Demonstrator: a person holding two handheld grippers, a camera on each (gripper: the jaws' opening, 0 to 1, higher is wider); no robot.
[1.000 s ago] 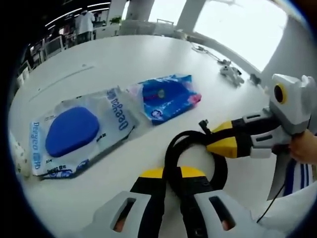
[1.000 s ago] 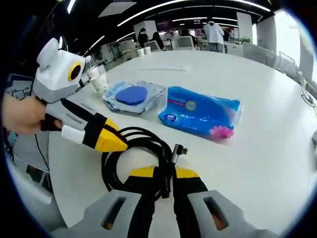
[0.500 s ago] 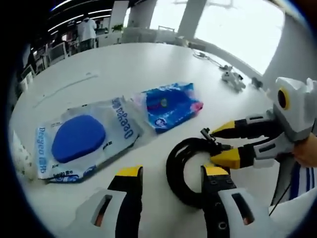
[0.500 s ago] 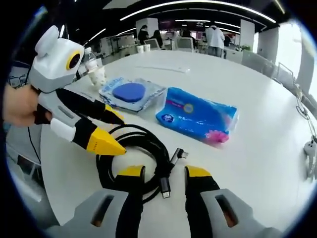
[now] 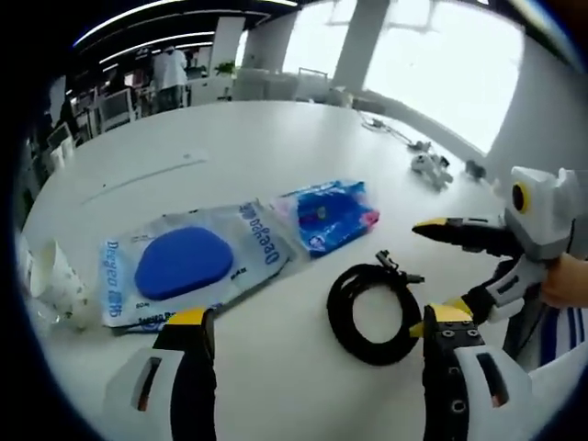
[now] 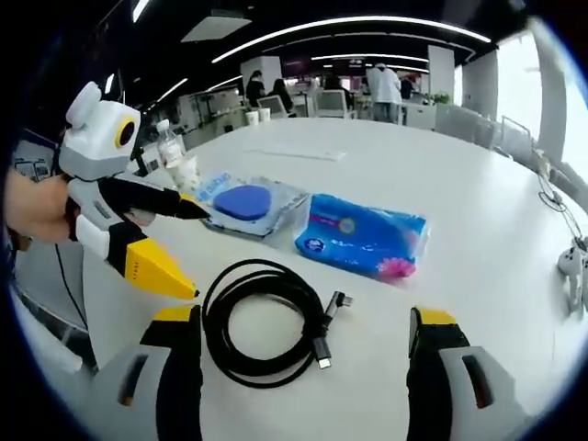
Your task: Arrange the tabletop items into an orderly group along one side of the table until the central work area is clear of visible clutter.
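Cable coil, black, with plug ends (image 6: 268, 317), lies flat on the white round table (image 6: 478, 202), free of both tools. Left gripper (image 5: 317, 340) has its jaws wide apart, straddling the coil from above without touching it; right gripper (image 6: 299, 335) likewise stands spread, coil between and ahead of its jaws. In the right gripper view the other tool comes in from the left, tips parted, just beside the coil's rim.

Beyond the coil, close together: a blue soft tissue pack with a pink corner (image 6: 363, 236), and a clear plastic packet holding a blue oval pad (image 6: 246, 202). The two packets nearly touch. A crumpled clear cup (image 5: 53, 280) stands near the table edge by the packet. Small grey items (image 5: 430, 166) sit far off toward the windows.

Judgement: cable looks placed beside the two packets, forming a group on the near side; this reads as a release step. Next move likely calls for lifting both tools clear without snagging the loops, then fetching the distant bits. Loose coil could spring open if nudged.
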